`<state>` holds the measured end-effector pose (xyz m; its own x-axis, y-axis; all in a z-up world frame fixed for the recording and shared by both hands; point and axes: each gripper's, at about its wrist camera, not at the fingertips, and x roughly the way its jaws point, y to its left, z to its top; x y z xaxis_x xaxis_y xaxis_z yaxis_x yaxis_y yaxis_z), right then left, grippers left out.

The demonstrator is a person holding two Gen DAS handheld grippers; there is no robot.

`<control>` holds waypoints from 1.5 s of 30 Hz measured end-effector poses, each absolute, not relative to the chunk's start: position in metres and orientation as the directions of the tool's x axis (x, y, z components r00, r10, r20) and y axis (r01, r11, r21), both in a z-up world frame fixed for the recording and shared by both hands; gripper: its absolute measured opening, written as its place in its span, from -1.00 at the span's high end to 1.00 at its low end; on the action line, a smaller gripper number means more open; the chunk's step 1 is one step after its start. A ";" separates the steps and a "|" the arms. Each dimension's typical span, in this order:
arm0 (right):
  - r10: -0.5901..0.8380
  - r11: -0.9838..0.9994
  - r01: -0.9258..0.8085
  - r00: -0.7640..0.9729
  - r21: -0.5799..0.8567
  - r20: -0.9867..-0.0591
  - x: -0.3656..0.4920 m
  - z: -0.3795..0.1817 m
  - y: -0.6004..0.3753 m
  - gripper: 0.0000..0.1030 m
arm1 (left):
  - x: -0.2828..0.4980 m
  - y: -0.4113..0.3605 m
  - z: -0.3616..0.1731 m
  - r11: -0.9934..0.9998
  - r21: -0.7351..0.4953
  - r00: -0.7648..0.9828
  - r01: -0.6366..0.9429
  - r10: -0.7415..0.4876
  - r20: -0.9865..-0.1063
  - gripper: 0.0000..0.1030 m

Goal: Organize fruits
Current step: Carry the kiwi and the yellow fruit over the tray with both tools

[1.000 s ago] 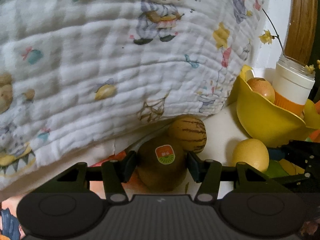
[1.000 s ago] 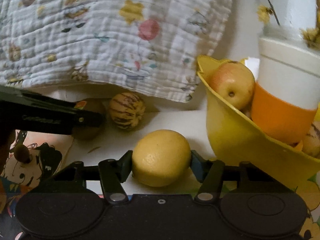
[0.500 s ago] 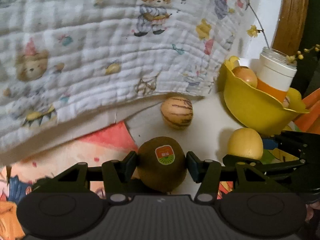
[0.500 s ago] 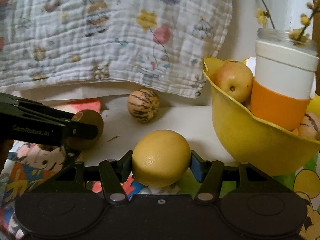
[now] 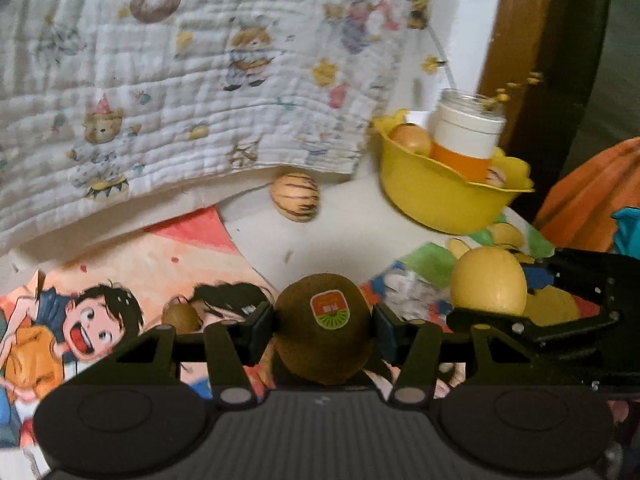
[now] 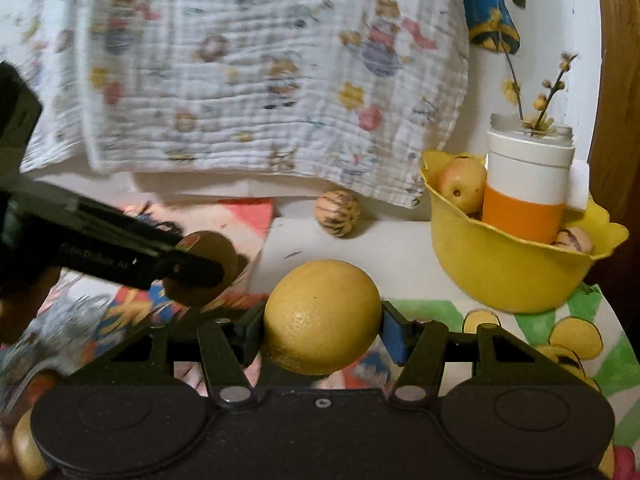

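While both fruits hang above the table, the left gripper (image 5: 323, 326) pinches the kiwi (image 5: 323, 330) and the right gripper (image 6: 322, 320) clamps the lemon (image 6: 322, 317); the yellow bowl (image 6: 500, 272) looks crowded by its jar (image 6: 528, 184), so either might roll out.

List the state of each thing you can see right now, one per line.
Left tool: shut on kiwi.
Right tool: shut on lemon.
Kiwi: gripped, sticker facing camera.
Lemon: gripped.
Striped melon: loose on the table, by the blanket's edge.
Yellow bowl: upright, holding an apple and a jar.
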<state>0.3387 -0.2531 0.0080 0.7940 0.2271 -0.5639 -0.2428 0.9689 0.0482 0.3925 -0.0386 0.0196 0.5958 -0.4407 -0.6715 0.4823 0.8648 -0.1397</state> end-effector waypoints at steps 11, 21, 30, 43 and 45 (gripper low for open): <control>0.304 0.938 -0.346 0.760 0.038 -0.574 0.239 0.014 -0.253 -0.17 | 0.313 -0.044 0.034 0.828 -0.160 0.565 0.537 -0.494 -0.661 -0.12; 0.300 0.927 -0.375 0.729 0.009 -0.615 0.176 0.011 -0.259 -0.17 | 0.264 -0.066 0.023 0.787 -0.144 0.513 0.600 -0.517 -0.686 -0.12; 0.287 0.919 -0.394 0.700 -0.019 -0.654 0.153 0.001 -0.265 -0.18 | 0.235 -0.083 0.013 0.741 -0.108 0.471 0.663 -0.525 -0.709 -0.12; 0.282 0.916 -0.400 0.690 -0.025 -0.667 0.149 -0.005 -0.268 -0.18 | 0.217 -0.102 0.005 0.686 0.016 0.471 0.728 -0.482 -0.739 -0.13; 0.281 0.916 -0.399 0.689 -0.027 -0.668 0.148 -0.005 -0.268 -0.18 | 0.215 -0.104 0.004 0.680 0.034 0.475 0.733 -0.475 -0.741 -0.13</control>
<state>0.1482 -0.2680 -0.0046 0.6895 0.2810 -0.6676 -0.3993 0.9164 -0.0266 0.2145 -0.1040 0.0036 0.4754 -0.4750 -0.7405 0.7326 0.6798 0.0343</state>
